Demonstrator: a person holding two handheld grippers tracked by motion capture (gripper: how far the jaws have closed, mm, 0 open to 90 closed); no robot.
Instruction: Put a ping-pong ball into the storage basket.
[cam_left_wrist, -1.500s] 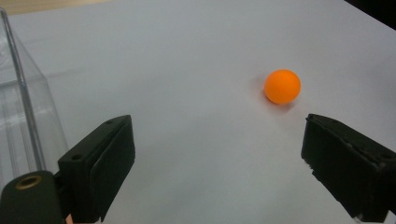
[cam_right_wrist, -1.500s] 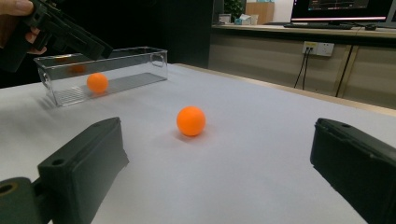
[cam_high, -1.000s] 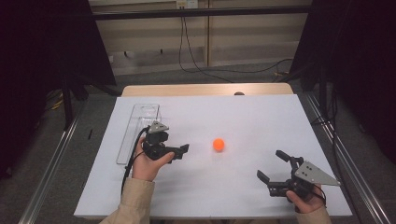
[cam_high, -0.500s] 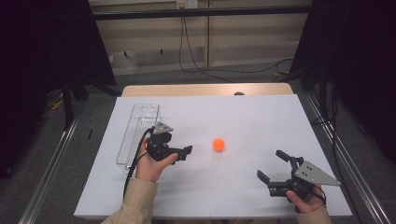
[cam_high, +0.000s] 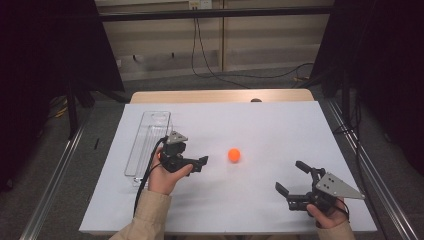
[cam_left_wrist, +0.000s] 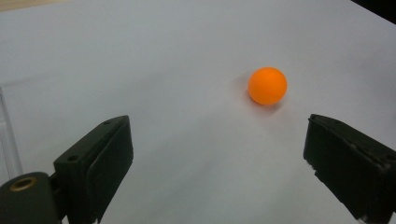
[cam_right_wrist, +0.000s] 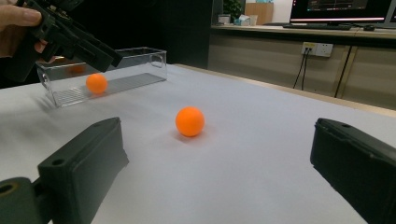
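Clear tray (cam_high: 147, 145): a 2nd ball (cam_right_wrist: 96, 83) inside, partly masked by the left gripper (cam_high: 202, 162) in the right gripper view. Orange ball (cam_high: 234, 155) sits mid-sheet, bare white table (cam_high: 280, 125) all round (round, no long axis). Left gripper jaws wide, empty, pointing at it; right gripper (cam_high: 292, 180) likewise spread, empty.

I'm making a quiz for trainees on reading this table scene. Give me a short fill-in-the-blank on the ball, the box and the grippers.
1. The loose ball on the table is ____ in colour.
2. The jaws of the left gripper stand ____, with nothing between them.
3. The clear box holds ____ orange ball.
4. The loose ball lies between the left gripper and the ____ gripper.

Missing words: orange; open; one; right
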